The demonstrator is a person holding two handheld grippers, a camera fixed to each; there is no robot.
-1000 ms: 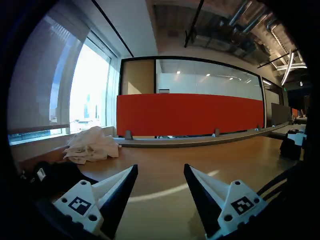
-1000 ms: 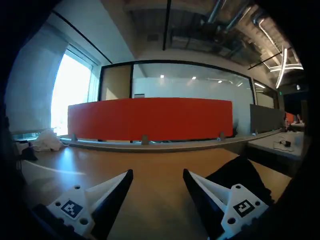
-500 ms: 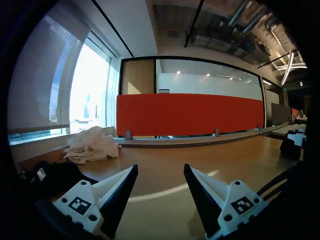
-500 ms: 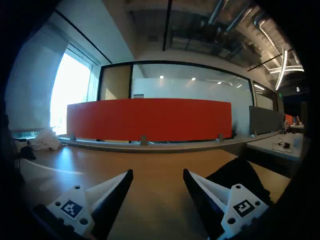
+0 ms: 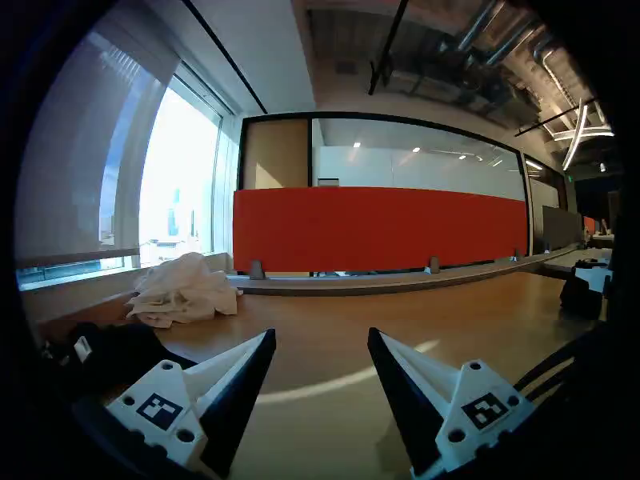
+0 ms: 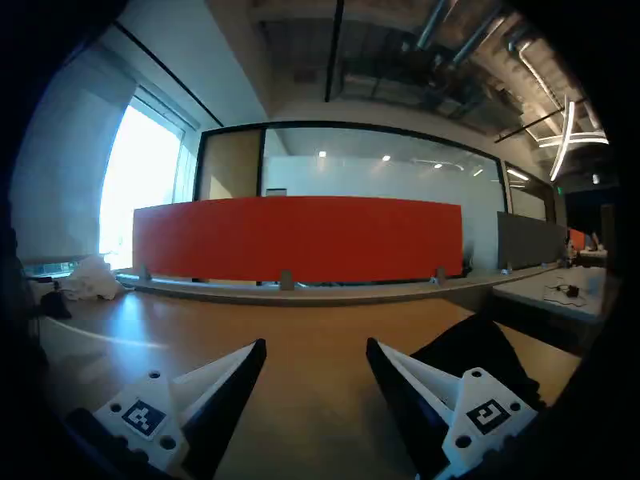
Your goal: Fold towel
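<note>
A crumpled white towel (image 5: 182,290) lies in a heap on the wooden table at the far left, near the window; it appears small at the left edge of the right gripper view as the towel (image 6: 92,279). My left gripper (image 5: 320,352) hovers low over the table, open, nothing between its fingers, with the towel ahead and to its left. My right gripper (image 6: 316,358) is likewise open and empty, low above the tabletop, far to the right of the towel.
A long orange divider panel (image 5: 376,228) runs along the table's (image 5: 336,336) far edge. A dark object (image 5: 104,352) sits left of my left gripper, and another gripper-like device (image 5: 588,290) at far right. A black item (image 6: 472,348) lies right of my right gripper.
</note>
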